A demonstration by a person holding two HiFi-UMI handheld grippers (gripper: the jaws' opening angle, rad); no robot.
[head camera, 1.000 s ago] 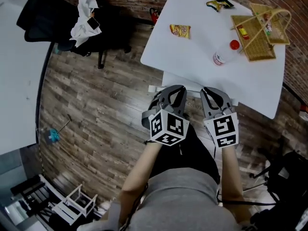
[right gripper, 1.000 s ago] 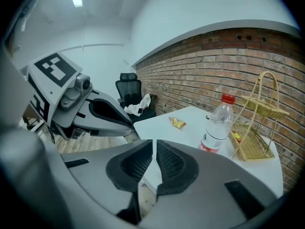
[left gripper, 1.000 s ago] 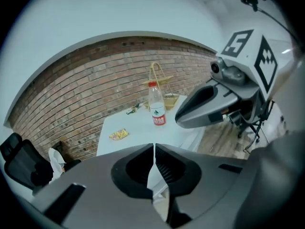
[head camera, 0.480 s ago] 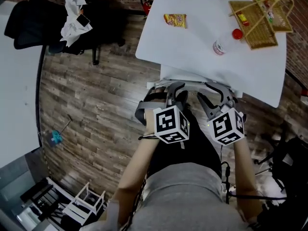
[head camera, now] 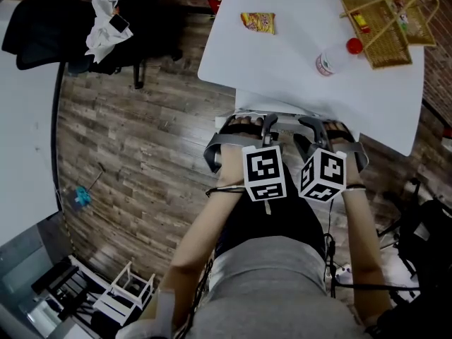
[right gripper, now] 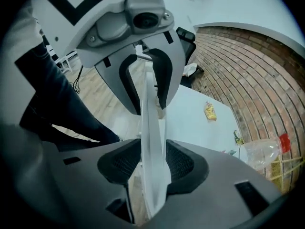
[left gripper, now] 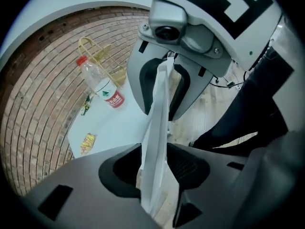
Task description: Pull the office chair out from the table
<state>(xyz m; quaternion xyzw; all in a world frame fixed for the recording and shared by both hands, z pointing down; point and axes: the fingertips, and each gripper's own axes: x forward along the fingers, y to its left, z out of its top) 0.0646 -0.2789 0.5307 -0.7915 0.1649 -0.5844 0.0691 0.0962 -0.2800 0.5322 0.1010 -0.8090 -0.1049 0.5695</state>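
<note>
The office chair shows only as the white top edge of its back point(head camera: 247, 111), tucked under the white table point(head camera: 282, 62). My left gripper point(head camera: 248, 127) and right gripper point(head camera: 326, 129) point steeply down, side by side, each straddling that edge. In the left gripper view the thin white chair back point(left gripper: 159, 104) runs between the jaws of the left gripper point(left gripper: 155, 163). The right gripper view shows the same chair back point(right gripper: 150, 118) between the jaws of the right gripper point(right gripper: 151, 168). Both pairs of jaws have just been opening and stand open around the edge. The seat and base are hidden.
On the table lie a plastic bottle with a red cap point(head camera: 332, 58), a wicker basket point(head camera: 388, 23) and a snack packet point(head camera: 258, 21). A black chair draped with clothes point(head camera: 78, 27) stands at the upper left on the wooden floor. My legs are right behind the chair.
Both grippers have sunk onto the top edge of the chair back and rolled, so the marker cubes face up. Their jaws went from shut to open.
</note>
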